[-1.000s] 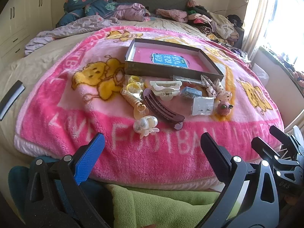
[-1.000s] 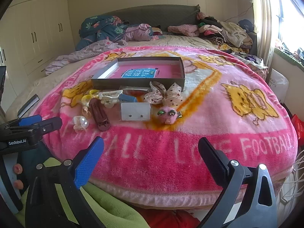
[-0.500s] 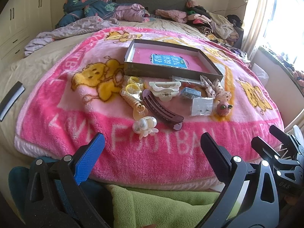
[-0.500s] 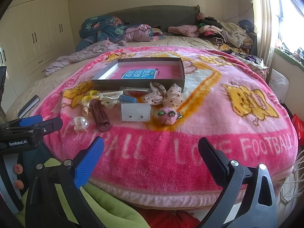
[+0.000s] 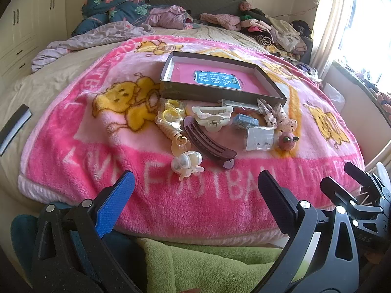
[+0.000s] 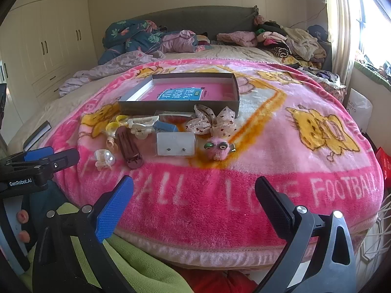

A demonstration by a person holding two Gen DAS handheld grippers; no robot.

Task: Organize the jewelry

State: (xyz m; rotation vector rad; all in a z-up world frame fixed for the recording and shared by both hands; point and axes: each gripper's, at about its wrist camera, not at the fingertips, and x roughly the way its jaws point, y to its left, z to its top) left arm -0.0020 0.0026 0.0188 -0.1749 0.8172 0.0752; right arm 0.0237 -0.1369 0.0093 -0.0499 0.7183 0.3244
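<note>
A shallow dark box (image 5: 220, 92) (image 6: 180, 105) with a pink floor lies on the pink blanket. In front of it lie several hair and jewelry items: a brown hair clip (image 5: 207, 142) (image 6: 128, 147), a cream claw clip (image 5: 212, 118) (image 6: 141, 124), a pearl clip (image 5: 187, 163) (image 6: 105, 158), yellow bands (image 5: 169, 112), an earring card (image 5: 259, 138) (image 6: 176, 144), a dotted bow (image 5: 276, 117) (image 6: 211, 122) and a pink fuzzy clip (image 5: 287, 141) (image 6: 217, 147). My left gripper (image 5: 195, 195) and right gripper (image 6: 194, 195) are open and empty, held low before the bed edge, apart from the items.
The pink blanket (image 5: 73, 146) (image 6: 293, 171) covers a bed with piled clothes (image 6: 281, 39) at the headboard. A green cloth (image 5: 207, 263) lies under the grippers. The right gripper shows in the left wrist view (image 5: 361, 195). Wardrobes (image 6: 48, 44) stand left, a window right.
Both views have crept very slightly; the items and box have not moved and both grippers stay open.
</note>
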